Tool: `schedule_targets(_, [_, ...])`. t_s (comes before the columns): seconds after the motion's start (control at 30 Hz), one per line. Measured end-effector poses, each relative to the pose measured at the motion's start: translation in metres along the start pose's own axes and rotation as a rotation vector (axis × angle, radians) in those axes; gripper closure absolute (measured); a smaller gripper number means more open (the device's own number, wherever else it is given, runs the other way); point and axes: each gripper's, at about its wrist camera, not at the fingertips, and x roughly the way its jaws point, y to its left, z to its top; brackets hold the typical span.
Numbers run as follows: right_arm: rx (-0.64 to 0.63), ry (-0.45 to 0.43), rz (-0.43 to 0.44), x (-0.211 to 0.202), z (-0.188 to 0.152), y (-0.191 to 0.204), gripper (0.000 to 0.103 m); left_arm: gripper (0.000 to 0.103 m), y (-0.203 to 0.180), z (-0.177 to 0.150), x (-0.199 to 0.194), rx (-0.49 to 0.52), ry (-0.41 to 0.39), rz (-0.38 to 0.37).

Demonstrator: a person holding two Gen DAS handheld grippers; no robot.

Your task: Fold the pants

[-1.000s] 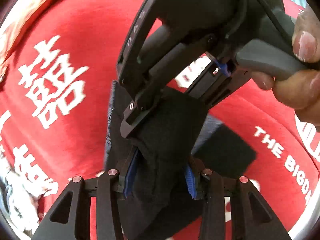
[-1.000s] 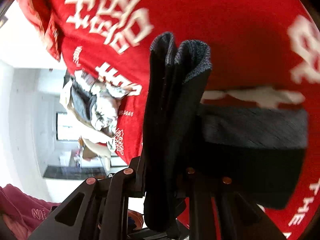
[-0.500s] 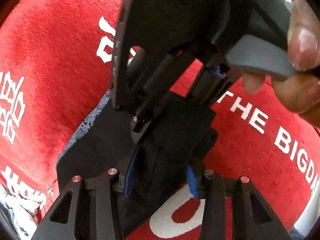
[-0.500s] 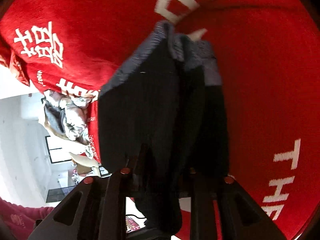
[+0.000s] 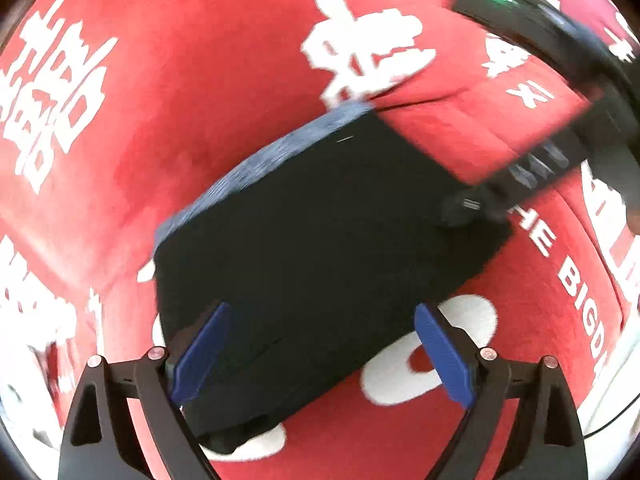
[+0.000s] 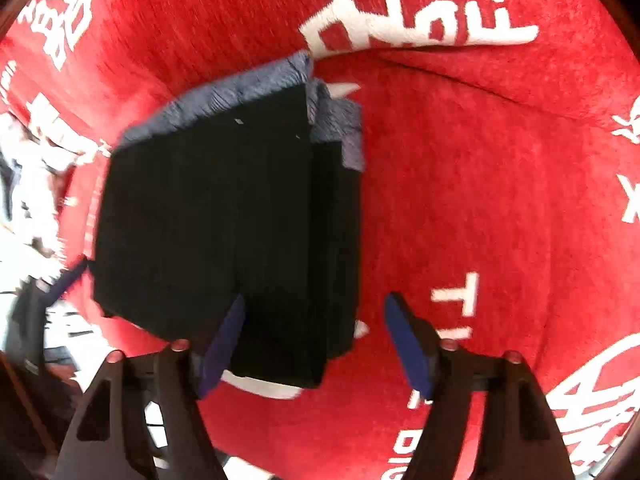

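The folded pants (image 5: pixel 320 248) lie on the red cloth (image 5: pixel 200 100). Above them, the left gripper (image 5: pixel 320 350) and right gripper (image 6: pixel 316 340) have just opened, released.

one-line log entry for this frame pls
step: release after fold | left hand-held gripper: jaws just opened, holding nothing | right hand-held gripper: same | pants: folded, flat on red cloth

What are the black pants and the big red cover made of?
The pants look like soft knit cloth, matte black, with a ribbed blue-grey band along one edge. The red cover looks like fuzzy plush or velvety fabric: it has a short nap and woven-looking white lettering.
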Motion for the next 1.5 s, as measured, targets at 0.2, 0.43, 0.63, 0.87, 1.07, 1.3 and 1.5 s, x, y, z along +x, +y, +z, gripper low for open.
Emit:
schedule_targets(0.2, [0.035, -0.031, -0.080, 0.012, -0.008, -0.002, 0.019, 0.009, 0.059, -0.014, 0.021, -0.220, 0.136, -0.035])
schedule_targets(0.43, [0.075, -0.046, -0.093, 0.002, -0.022, -0.010, 0.018, 0.009, 0.091, -0.032, 0.034, -0.360, 0.200, -0.099])
schedule_targets(0.63, [0.144, -0.027, -0.055, 0.005, -0.022, -0.023, 0.013, 0.009, 0.102, -0.035, 0.038, -0.381, 0.206, -0.111])
schedule_targets(0.87, [0.171, -0.032, -0.056, 0.006, -0.026, -0.040, 0.009, 0.001, 0.108, -0.038, 0.047, -0.408, 0.230, -0.136])
schedule_targets(1.07, [0.185, -0.033, -0.027, 0.003, -0.037, -0.046, 0.009, 0.001, 0.112, -0.039, 0.054, -0.423, 0.253, -0.150])
schedule_targets(1.3, [0.222, -0.035, 0.021, -0.001, -0.045, -0.060, 0.009, 0.001, 0.114, -0.040, 0.060, -0.417, 0.264, -0.151])
schedule_targets(1.5, [0.224, -0.027, 0.081, -0.001, -0.047, -0.073, 0.009, 0.001, 0.131, -0.037, 0.060, -0.426, 0.243, -0.166])
